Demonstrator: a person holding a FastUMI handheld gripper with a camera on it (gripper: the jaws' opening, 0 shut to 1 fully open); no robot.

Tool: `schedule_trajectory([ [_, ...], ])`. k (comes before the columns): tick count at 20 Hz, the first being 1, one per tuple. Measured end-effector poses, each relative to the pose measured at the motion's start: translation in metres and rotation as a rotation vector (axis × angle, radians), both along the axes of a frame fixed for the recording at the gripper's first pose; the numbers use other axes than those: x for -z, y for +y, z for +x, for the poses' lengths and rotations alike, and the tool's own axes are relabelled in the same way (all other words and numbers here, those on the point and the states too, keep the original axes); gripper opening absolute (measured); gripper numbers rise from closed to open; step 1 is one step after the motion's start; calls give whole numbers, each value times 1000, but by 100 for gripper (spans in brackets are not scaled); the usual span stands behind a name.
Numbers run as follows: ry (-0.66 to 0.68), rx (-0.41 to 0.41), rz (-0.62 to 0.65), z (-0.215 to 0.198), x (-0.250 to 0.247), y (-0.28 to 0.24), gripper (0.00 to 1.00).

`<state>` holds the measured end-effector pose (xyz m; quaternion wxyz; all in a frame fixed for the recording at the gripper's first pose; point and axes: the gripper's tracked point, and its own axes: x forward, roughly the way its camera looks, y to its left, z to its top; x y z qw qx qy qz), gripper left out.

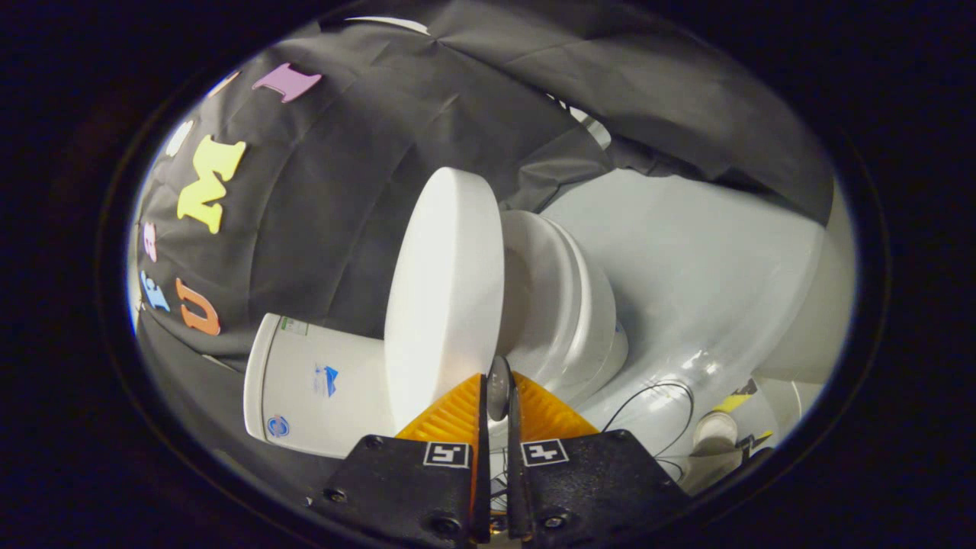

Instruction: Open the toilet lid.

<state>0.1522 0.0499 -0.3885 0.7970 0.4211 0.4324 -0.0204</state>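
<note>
Gripper view: my gripper (499, 393) has its fingers closed together on the rim of the toilet lid (446, 293), both pressing on its near edge. I see the lid raised well off the seat (553, 293) and bowl (591, 335), standing between them and the tank (316, 389); thin black cables (656, 408) lie on the pale floor (709, 267) beside the bowl
</note>
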Motion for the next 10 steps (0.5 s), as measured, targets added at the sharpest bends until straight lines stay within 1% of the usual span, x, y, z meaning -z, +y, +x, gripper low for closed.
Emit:
schedule_trajectory([
  [5,-35,-23,-31,3,-28,11,12],
  [10,-67,-76,-88,5,-53,24,12],
])
